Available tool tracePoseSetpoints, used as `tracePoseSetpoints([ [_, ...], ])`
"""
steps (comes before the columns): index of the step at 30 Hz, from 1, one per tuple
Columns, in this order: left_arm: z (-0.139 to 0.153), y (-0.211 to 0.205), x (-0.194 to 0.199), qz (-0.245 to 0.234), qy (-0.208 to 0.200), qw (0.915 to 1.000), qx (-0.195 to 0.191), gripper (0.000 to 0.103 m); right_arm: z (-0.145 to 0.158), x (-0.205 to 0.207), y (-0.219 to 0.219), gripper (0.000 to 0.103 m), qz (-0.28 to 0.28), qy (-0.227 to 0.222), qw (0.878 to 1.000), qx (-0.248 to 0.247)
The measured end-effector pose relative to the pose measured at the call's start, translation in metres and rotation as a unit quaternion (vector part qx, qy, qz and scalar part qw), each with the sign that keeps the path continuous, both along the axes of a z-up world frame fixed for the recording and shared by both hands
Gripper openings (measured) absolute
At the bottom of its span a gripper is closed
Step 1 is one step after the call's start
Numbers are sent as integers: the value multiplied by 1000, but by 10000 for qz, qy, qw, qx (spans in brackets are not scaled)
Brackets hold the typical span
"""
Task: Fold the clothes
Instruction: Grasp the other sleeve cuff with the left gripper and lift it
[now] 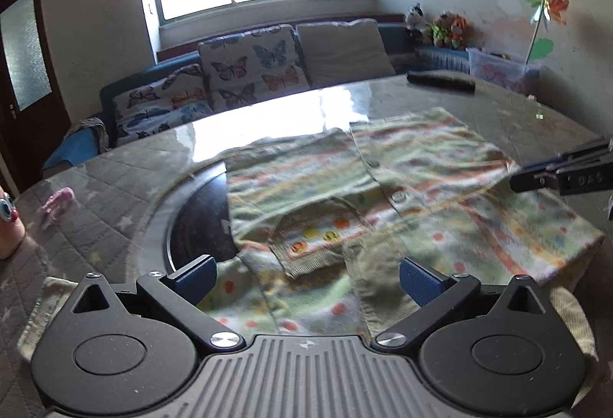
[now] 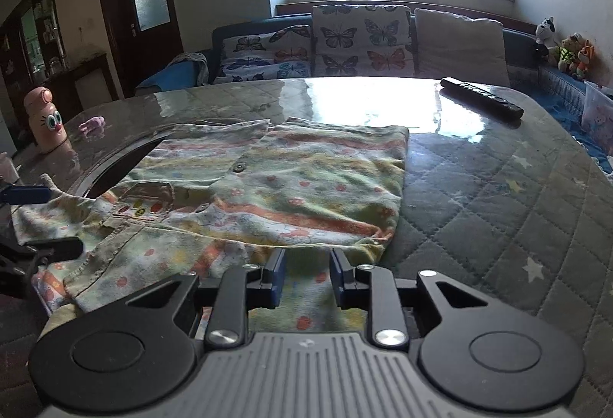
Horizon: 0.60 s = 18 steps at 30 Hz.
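Shirt (image 2: 268,188) flat; right hand-held gripper (image 2: 306,280) narrowly open, empty.

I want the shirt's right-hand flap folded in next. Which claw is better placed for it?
Probably the right claw: it sits at that edge of the shirt, jaws slightly apart with nothing pinched. The left claw hangs wide open over the collar end, farther from that flap.
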State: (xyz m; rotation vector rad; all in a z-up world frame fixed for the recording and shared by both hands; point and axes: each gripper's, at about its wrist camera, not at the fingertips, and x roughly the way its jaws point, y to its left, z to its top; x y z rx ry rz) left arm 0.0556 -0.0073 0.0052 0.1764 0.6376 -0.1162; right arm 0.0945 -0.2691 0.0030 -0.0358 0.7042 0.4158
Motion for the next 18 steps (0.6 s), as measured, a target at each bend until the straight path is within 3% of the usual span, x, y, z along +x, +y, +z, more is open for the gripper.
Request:
tracePoseSetpoints([
  [4,-13,-7,4,70,95,9996,240,103,1,-9,21,39,357,-53,9993,-34],
  [14,-14,9,-4,328,70,9992,235,103,-4,-30,63,40,911,-161,9953,-286],
  [16,-12,18,-8,472,46,9987,188,103,-2,-34,65,50,964,-194,9948,-246],
  [18,-11,29,-12,689,26,9975,172,103,-4,-36,71,52,1078,-178,9935,-311],
])
